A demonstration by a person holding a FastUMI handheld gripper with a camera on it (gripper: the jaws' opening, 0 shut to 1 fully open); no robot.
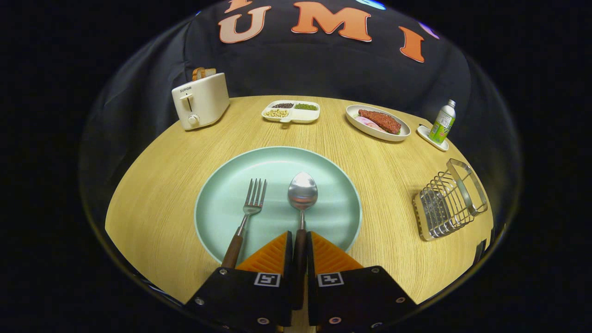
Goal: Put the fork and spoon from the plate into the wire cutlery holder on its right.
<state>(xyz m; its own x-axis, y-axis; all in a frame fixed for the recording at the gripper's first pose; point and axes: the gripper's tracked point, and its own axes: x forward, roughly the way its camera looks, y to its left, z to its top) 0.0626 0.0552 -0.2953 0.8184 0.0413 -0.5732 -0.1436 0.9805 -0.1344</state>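
Gripper (299,240) fingers closed tight around the spoon (302,196) handle, both pads pressing its dark wooden grip, jaws nearly together. Spoon bowl lies just ahead of the fingers on the pale green plate (222,208), pointing away. Fork (249,212) lies beside the spoon on its left, same plate, tines forward, its brown handle running back past the plate rim next to the left finger, not gripped. Wire cutlery holder (448,201) stands on the wooden table (152,185) right of the plate, well apart from it. Beyond the plate: toaster (200,100) at far left, divided dish (291,112) of beans, oval dish (377,122) of meat, bottle (442,121) on a small tray.
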